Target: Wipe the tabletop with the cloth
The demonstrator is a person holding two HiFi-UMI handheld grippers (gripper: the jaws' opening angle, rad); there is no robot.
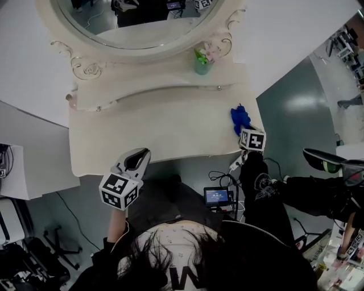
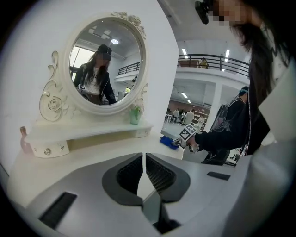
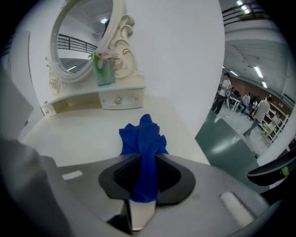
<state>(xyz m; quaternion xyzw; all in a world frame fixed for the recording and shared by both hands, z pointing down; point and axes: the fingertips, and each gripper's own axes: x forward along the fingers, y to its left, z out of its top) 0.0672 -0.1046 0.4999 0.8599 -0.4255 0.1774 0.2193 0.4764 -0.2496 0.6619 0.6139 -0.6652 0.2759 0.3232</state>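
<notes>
- The right hand-held gripper (image 3: pixel 147 159) is clamped on the blue cloth (image 3: pixel 143 136). Its jaws pinch the middle of the fabric, and a crumpled bunch sticks out past the tips.
- The cloth is at the right edge of the worktop (image 1: pixel 159 125), close to the front right corner. No view settles whether the free bunch is pressed on the surface or held just above it.
- The left hand-held gripper (image 1: pixel 139 154) hovers at the front edge, left of centre. Its jaws are drawn together with only a sliver between them and nothing in them. It takes no part in the wipe.
- The rest of the worktop is bare, from the cloth to the left edge.
- A raised shelf (image 1: pixel 142 91) runs along the back edge under the oval mirror (image 1: pixel 142 17). A green cup (image 1: pixel 202 63) with flowers stands on the shelf's right end, well apart from the cloth.
- Step in hand, as I judge it: the cloth is gripped and placed at one end of the surface, so a wiping stroke is starting or turning at the right edge.
- The next move calls for tipping the bunch down until it bears on the worktop, then dragging it left in passes parallel to the front edge.
- The cloth is bunched, so each pass likely cleans only a narrow strip and the passes should overlap.
- The rear passes need to stop short of the shelf front.
</notes>
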